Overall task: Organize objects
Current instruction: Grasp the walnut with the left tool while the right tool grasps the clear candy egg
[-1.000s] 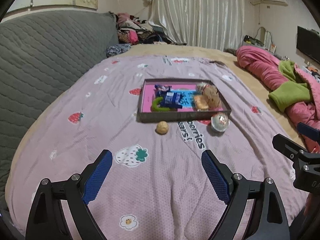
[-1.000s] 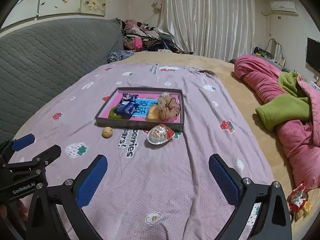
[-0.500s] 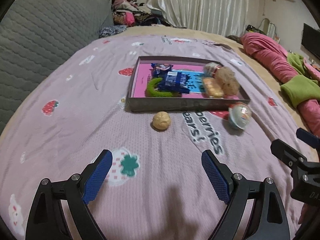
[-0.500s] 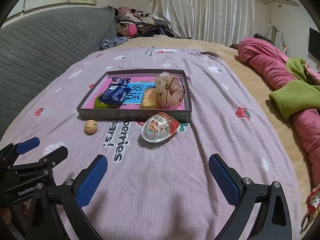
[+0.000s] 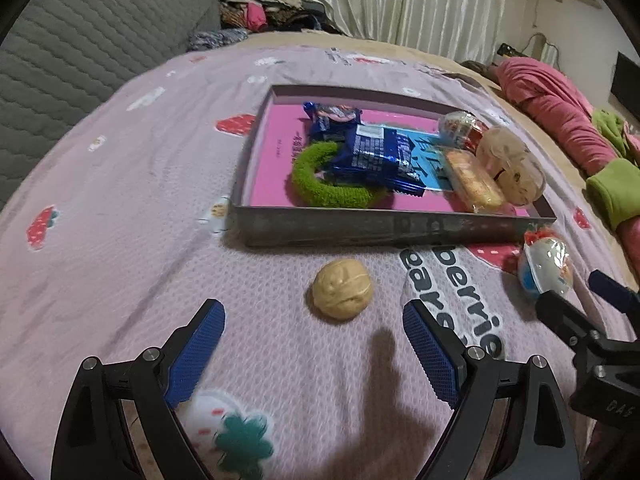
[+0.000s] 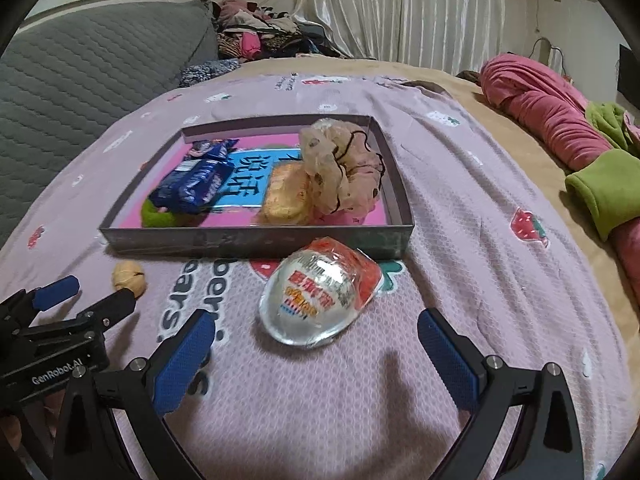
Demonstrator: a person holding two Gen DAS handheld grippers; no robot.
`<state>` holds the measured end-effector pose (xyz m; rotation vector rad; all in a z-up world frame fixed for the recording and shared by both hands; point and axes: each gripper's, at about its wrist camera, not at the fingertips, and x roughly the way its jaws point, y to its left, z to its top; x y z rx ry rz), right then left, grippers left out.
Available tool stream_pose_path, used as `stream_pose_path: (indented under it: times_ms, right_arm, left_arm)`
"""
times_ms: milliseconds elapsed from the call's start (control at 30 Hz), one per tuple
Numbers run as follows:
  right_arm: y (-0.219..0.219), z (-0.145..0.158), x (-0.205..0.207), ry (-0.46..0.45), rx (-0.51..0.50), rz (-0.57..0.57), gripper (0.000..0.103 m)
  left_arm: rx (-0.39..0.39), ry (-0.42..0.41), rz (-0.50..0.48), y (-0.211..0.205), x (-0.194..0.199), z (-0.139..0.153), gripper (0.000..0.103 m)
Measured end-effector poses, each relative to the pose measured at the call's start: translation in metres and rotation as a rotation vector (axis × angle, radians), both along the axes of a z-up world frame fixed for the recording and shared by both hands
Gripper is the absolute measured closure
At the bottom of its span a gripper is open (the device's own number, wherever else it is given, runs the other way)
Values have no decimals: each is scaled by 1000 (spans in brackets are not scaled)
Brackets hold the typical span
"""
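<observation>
A shallow grey tray (image 5: 392, 230) (image 6: 256, 238) with a pink floor sits on the bed. It holds a green hair ring (image 5: 320, 188), blue snack packs (image 5: 372, 152) (image 6: 196, 184), a wrapped cake (image 5: 472, 184) (image 6: 284, 196) and a beige scrunchie (image 6: 344, 172). A walnut (image 5: 342, 288) (image 6: 128, 274) lies in front of the tray, just beyond my open left gripper (image 5: 314, 330). A clear plastic toy egg (image 6: 320, 300) (image 5: 546, 266) lies by the tray's near right corner, just ahead of my open right gripper (image 6: 316, 338). Both grippers are empty.
The bed wears a lilac strawberry-print cover (image 5: 120, 200). A grey quilted headboard (image 6: 80, 64) stands at the left. Pink and green bedding (image 6: 560, 120) is heaped at the right. Clothes (image 5: 256, 4) are piled at the back before white curtains.
Both grippers have come down and forward toward the tray. The walnut and the toy egg now sit much closer to the fingertips. Both jaws stayed open.
</observation>
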<state>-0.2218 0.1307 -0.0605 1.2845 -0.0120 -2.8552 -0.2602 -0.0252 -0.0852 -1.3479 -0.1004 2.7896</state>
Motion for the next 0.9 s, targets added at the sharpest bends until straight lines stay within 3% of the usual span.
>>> stream_pose_path:
  times_ms: [300,367,467,500,667,900]
  right_arm:
    - [0,-13,-22,-22,8,-9,2]
    - [0,-14,-24,-22,11,-5,7]
    - [2,-16,-28,-30,15,-15,27]
    - [3,-17,-29,-35,9,-14,29]
    - [3,-17,-27,-21,-11,5,33]
    - [3,-14,-20,-15,-36,32,46]
  left_arm:
    - [6,-13,-3,2,-20,-11,12]
    - [7,-23,-3,2,-22,-13,12]
    - [2,-21,-7,3,-24,-14,13]
    - [0,-24,-9,4,-24,-14,16]
    - [-13,-24,-17,7,-24,-15,64]
    - [5,-23,-35,8,-20,-15,68]
